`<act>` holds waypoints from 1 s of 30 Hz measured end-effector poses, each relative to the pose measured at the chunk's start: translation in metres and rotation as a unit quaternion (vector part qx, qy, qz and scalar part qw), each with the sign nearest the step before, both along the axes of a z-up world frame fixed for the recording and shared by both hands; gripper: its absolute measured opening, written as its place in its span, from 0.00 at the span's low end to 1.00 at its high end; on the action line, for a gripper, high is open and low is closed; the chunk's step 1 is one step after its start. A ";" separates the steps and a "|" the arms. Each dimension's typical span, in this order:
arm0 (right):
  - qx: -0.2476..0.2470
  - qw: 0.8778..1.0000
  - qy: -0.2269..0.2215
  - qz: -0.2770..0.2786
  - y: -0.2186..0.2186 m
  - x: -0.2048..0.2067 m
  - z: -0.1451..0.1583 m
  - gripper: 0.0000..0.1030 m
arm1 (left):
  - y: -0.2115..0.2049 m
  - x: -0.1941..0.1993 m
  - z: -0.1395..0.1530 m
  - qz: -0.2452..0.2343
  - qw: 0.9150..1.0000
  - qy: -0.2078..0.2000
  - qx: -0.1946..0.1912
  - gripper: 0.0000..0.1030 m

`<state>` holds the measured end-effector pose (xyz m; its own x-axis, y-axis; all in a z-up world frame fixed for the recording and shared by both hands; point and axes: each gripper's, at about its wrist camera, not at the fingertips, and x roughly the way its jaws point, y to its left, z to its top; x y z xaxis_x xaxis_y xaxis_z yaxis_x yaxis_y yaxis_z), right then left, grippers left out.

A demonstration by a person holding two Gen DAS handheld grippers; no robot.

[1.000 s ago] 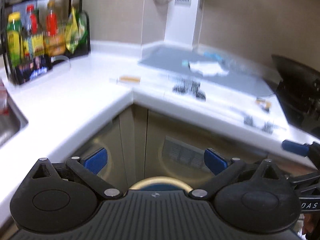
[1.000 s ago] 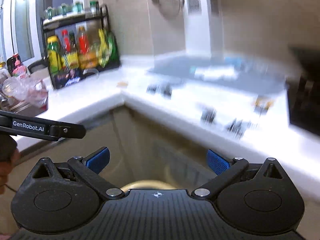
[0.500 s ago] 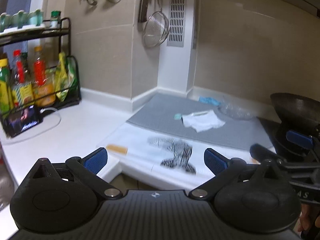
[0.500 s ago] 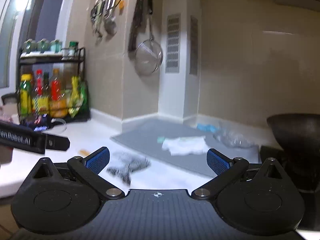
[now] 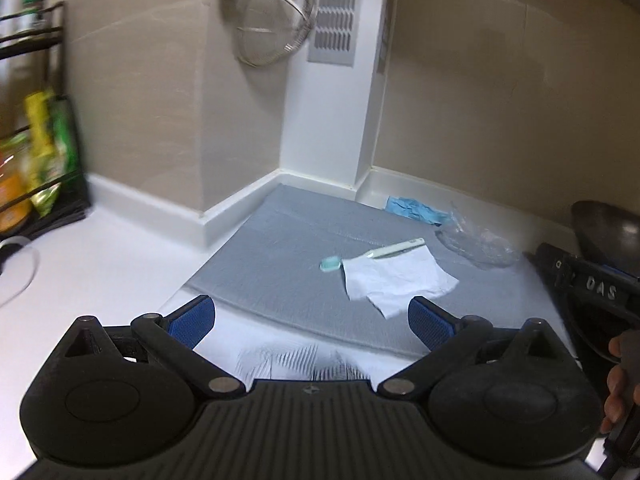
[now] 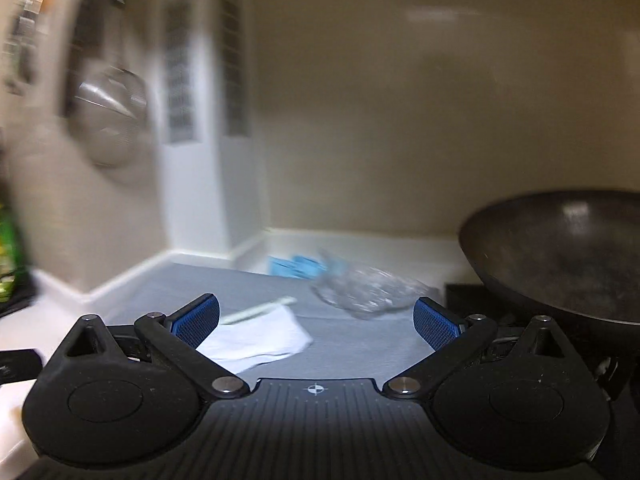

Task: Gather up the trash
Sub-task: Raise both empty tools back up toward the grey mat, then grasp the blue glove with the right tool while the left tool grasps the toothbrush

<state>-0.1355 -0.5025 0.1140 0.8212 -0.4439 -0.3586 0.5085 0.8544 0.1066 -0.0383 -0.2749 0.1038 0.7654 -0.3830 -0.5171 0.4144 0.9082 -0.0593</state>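
Left wrist view: we see the left claw [image 5: 311,316] released, its blue pads spread wide and holding nothing, low in the frame above the white tabletop [image 5: 92,276]. At centre right, a crumpled white tissue [image 5: 394,280] lies on the grey mat [image 5: 280,264], overlapping a toothbrush [image 5: 376,255] with a teal head. Toward the right edge we note a clear plastic wrapper [image 5: 478,246], and behind it, by the wall, a blue crumpled item [image 5: 412,208]. A metal strainer [image 5: 276,20] hangs at upper centre. Right wrist view, blurred: the right claw [image 6: 316,322] is likewise released and empty; the tissue [image 6: 260,340] sits at lower left centre, the wrapper [image 6: 368,290] at centre, a dark wok [image 6: 560,252] at right.
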 end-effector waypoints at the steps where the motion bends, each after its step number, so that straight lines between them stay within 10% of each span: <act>1: 0.010 1.000 0.005 -0.016 -0.008 0.014 -0.004 1.00 | -0.009 0.012 -0.003 -0.001 1.000 -0.004 0.006 1.00; 9: 0.086 0.996 -0.018 -0.034 -0.056 0.132 -0.017 1.00 | -0.068 0.111 -0.031 -0.045 0.998 -0.004 0.051 1.00; 18: 0.033 0.992 0.102 0.068 -0.096 0.291 -0.037 1.00 | -0.117 0.201 -0.069 -0.112 0.989 0.069 0.072 1.00; 30: 0.011 0.969 0.226 0.103 -0.119 0.352 -0.098 1.00 | -0.181 0.225 -0.098 -0.168 0.971 0.086 0.147 0.96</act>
<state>0.2169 -0.6212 0.0158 0.6478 -0.2763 -0.7100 0.3272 0.9425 -0.0682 0.1869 -0.4562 0.0055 0.5154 -0.4114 -0.7517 0.6966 0.7121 0.0879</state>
